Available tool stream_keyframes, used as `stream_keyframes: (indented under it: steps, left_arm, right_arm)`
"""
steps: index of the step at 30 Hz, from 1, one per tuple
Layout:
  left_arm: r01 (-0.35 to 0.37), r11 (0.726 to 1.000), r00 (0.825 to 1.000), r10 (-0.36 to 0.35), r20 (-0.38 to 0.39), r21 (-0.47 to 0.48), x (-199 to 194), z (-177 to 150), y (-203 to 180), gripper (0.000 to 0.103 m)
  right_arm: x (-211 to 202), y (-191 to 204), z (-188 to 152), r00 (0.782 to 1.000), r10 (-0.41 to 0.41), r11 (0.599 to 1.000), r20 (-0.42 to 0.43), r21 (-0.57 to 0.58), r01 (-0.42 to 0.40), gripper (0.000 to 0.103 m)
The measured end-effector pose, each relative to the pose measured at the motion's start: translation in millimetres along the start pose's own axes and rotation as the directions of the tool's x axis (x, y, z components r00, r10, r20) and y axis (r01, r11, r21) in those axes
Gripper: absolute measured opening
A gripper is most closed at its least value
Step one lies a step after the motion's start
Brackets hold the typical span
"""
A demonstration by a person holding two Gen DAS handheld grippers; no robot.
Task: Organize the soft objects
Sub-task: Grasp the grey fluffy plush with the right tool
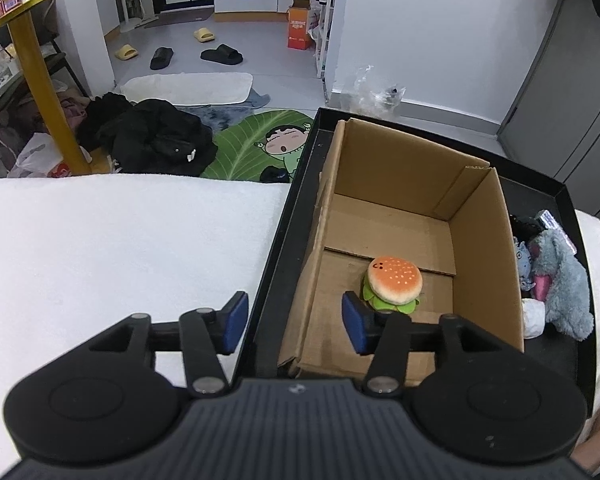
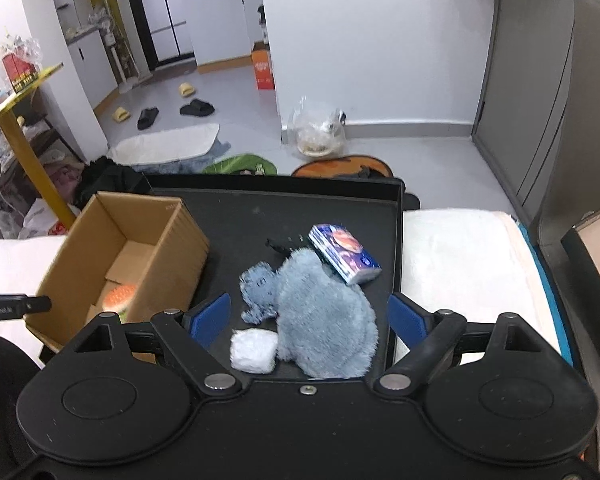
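Nearest in the left wrist view is the left gripper, its two blue pads spread with nothing between them; the near wall of the black tray passes through the gap. One pad hangs over the white blanket, the other over the cardboard box. Just past that pad sits one burger toy on the box floor, near the front, bun side up and tilted a little toward the camera; it is round, so no long axis shows. The box is open-topped and stands inside the tray along its left side, its long axis running away from the camera.

In the right wrist view the right gripper is also spread wide and holds nothing. Between and just beyond its pads lie three soft things in a cluster on the tray floor: one large grey-blue plush, one smaller blue-grey plush touching its left side, and one white fluffy ball against its near left edge. The large plush lies flat, its length running from near right to far left. One small tissue pack rests on its far edge, tilted, long axis slanting from far left to near right.

Further off on the floor: two black slippers, two yellow slippers, one white mat, one pile of black clothes, one green leaf rug and one orange box
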State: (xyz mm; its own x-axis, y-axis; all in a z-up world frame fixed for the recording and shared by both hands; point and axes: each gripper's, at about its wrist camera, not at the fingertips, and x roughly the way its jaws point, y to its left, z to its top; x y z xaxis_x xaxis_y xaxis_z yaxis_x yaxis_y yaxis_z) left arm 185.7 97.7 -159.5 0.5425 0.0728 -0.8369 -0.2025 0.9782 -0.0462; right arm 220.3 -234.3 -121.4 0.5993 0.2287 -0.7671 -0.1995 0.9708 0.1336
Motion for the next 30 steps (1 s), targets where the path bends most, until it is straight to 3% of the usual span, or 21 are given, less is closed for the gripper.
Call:
stream_keyframes:
  steps: [7,15,19,25,27,29,30]
  left_arm:
    - [-0.047,0.999,0.999,0.047,-0.017,0.022,4,5,-6,0.06]
    - [-0.09,0.994,0.996,0.091,-0.005,0.054,7,9,-18,0.068]
    - [-0.123,0.987,0.992,0.124,0.0,0.099,9,12,-32,0.071]
    - [-0.151,0.984,0.988,0.152,-0.003,0.096,9,13,-38,0.071]
    - [-0.159,0.983,0.987,0.16,-0.004,0.091,8,13,-39,0.071]
    - [-0.166,0.982,0.986,0.166,0.001,0.094,5,13,-41,0.071]
    - [-0.17,0.981,0.985,0.17,0.005,0.097,3,13,-42,0.071]
  right_arm:
    - [28,-11,2,0.998,0.011,1.0,-0.063,0.005,-0.01,0.085]
    - [66,-21,5,0.993,0.038,0.995,-0.115,0.098,-0.027,0.09]
    - [85,-14,2,0.991,0.03,0.998,-0.132,0.063,-0.022,0.091]
    - [104,-14,-3,0.986,0.028,0.999,-0.167,0.02,-0.025,0.09]
    - [109,-18,-6,0.981,0.025,1.0,-0.191,0.021,-0.022,0.087]
    - [113,-23,-10,0.975,0.042,0.999,-0.217,0.036,-0.035,0.066]
    - [113,-25,-11,0.974,0.038,0.999,-0.221,0.038,-0.031,0.062]
